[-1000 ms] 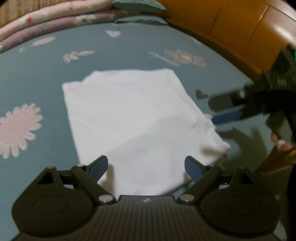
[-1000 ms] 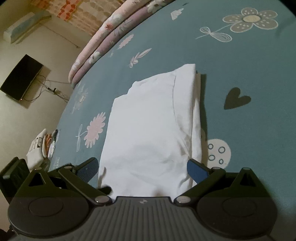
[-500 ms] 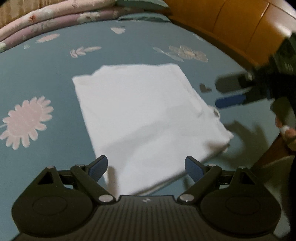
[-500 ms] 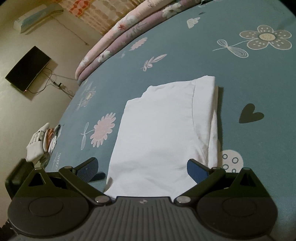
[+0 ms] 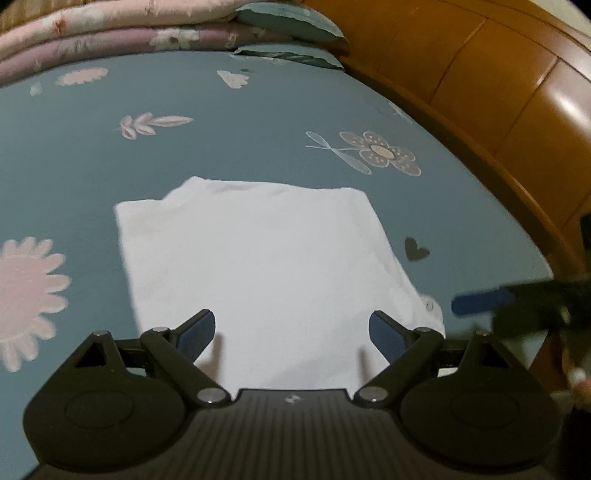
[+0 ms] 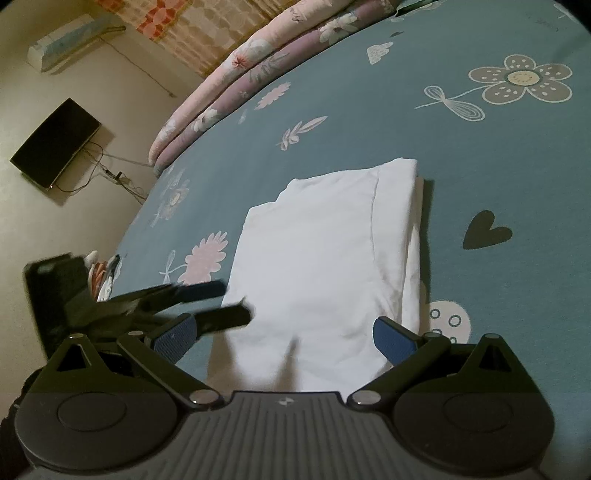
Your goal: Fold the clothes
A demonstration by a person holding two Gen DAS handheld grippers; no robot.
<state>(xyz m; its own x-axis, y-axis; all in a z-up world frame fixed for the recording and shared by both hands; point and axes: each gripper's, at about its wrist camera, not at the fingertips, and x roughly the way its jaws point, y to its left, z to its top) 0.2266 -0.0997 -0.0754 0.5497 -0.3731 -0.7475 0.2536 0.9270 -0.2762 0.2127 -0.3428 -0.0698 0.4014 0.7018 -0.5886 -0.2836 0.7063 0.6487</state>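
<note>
A white garment [image 5: 258,258] lies folded into a neat rectangle on the teal flowered bedsheet [image 5: 221,129]. My left gripper [image 5: 291,330] hovers over its near edge, jaws wide open and empty. In the right wrist view the same folded garment [image 6: 325,254] sits just beyond my right gripper [image 6: 282,332], also open with nothing between its blue pads. The left gripper [image 6: 225,299] shows blurred at the garment's left edge in that view. The right gripper [image 5: 491,302] appears blurred at the far right of the left wrist view, off the garment's corner.
Rolled pink and purple quilts [image 5: 110,33] and a teal pillow [image 5: 291,22] lie along the far side. A wooden headboard [image 5: 498,110] curves along the right. A dark screen [image 6: 55,144] hangs on the wall, with small items [image 6: 105,273] off the bed's left edge.
The left gripper swung sideways, so the garment now sits centred before it and the headboard end shows. It has come into the right wrist view. Both grippers stayed open.
</note>
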